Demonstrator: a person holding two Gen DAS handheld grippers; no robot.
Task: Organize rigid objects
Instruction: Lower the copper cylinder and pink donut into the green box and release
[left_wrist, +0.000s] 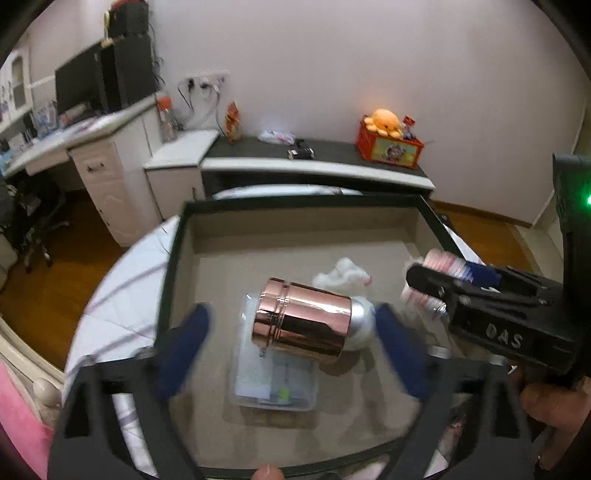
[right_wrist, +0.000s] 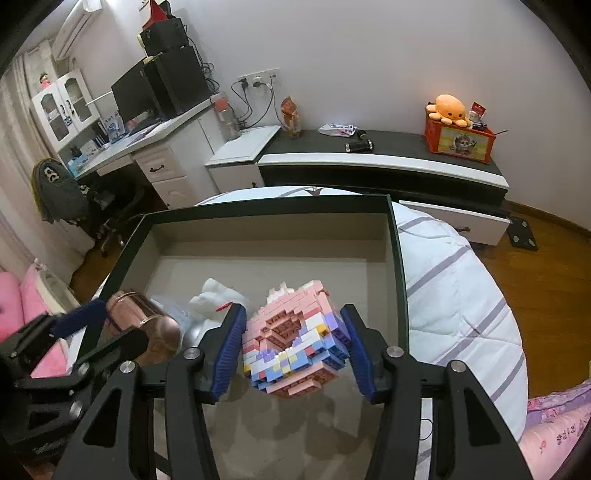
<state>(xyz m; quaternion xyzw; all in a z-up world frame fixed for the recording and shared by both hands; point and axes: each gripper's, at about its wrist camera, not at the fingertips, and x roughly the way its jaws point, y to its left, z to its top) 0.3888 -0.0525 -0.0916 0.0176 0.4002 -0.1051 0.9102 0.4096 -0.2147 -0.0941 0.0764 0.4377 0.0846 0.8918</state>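
Box (right_wrist: 395, 258), frame centre: holds copper canister (left_wrist: 303, 321), clear case (left_wrist: 273, 384), white item (left_wrist: 343, 275). Left gripper (left_wrist: 291, 343): fingers spread, empty, straddling the canister. Right gripper (right_wrist: 293, 350): pinching brick model (right_wrist: 295, 343) above box floor, lower centre; placement outstanding.

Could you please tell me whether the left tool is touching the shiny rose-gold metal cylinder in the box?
Apart. The left wrist view shows the left tool open, with bare gaps between its blue fingers and the shiny rose-gold metal cylinder.
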